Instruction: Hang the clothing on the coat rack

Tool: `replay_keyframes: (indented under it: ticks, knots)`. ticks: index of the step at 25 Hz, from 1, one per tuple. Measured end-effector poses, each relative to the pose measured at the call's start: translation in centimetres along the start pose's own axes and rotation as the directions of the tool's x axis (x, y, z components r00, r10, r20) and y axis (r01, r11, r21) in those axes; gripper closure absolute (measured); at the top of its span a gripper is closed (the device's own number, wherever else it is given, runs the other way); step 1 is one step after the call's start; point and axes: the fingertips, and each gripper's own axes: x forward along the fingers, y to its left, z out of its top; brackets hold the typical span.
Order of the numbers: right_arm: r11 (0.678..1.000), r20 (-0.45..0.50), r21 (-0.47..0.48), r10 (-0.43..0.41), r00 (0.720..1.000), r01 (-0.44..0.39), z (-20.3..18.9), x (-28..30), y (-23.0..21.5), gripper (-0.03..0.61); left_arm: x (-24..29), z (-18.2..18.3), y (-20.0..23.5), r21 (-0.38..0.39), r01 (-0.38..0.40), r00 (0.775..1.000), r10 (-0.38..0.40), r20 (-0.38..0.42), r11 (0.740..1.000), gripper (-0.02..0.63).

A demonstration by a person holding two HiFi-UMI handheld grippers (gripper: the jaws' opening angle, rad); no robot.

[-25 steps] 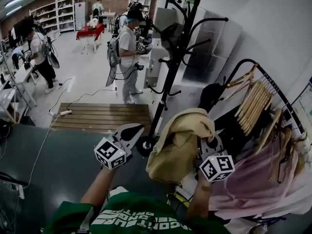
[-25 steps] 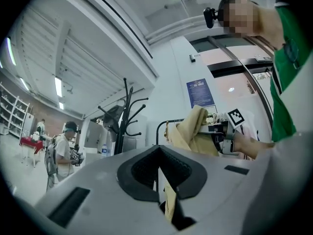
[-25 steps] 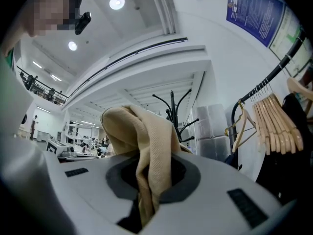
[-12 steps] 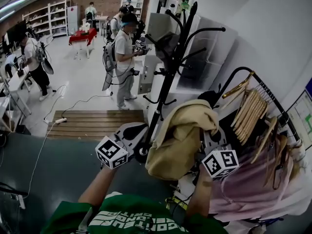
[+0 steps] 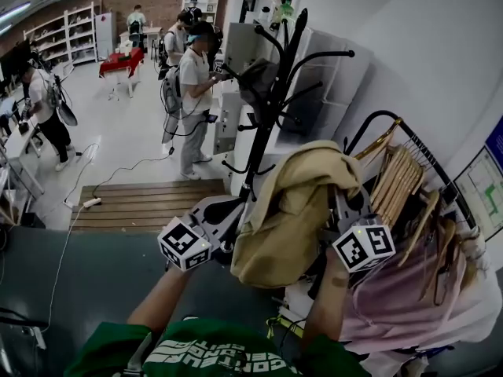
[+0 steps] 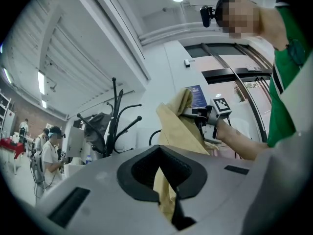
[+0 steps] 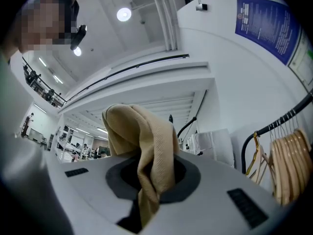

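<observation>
A tan garment (image 5: 289, 210) hangs bunched between my two grippers, in front of the black coat rack (image 5: 271, 108). My left gripper (image 5: 224, 213) is shut on its lower left edge; in the left gripper view the cloth (image 6: 165, 190) runs down through the closed jaws. My right gripper (image 5: 344, 209) is shut on the garment's top right part, where a fold of cloth (image 7: 146, 146) humps over the jaws. The rack's curved hooks (image 6: 122, 124) stand beyond and above the garment, apart from it. The left gripper view also shows the right gripper (image 6: 198, 115) holding the cloth high.
A rail of wooden hangers (image 5: 405, 181) with pink clothing (image 5: 401, 297) stands at my right. White cabinets (image 5: 326, 77) sit behind the rack. A wooden pallet (image 5: 145, 203) lies on the floor to the left. A person (image 5: 191, 93) stands beyond it, with others farther back.
Both grippers have risen with the tan garment, bringing its top closer to the rack's pole and hooks. Both grips are unchanged.
</observation>
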Motion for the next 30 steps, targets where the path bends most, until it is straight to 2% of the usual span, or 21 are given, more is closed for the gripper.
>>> replay_keyframes:
  ticks: [10,17,30]
  knots:
    - [1.000,-0.029,0.000,-0.026,0.999,0.026,0.6,4.6,-2.0,0.541,0.2,0.5,2.5,-0.033,-0.012,1.000,0.012,-0.014,0.999,0.620]
    - [0.999,-0.042,0.006,-0.047,0.998,0.048,0.3,8.0,-4.1,0.541,-0.2,-0.4,2.9,-0.060,-0.019,0.999,0.017,-0.029,0.998,0.620]
    - [0.992,-0.167,0.088,-0.077,0.983,0.092,-6.1,12.8,-6.4,0.543,-1.6,-0.3,5.4,-0.063,-0.057,0.997,0.054,-0.048,0.996,0.620]
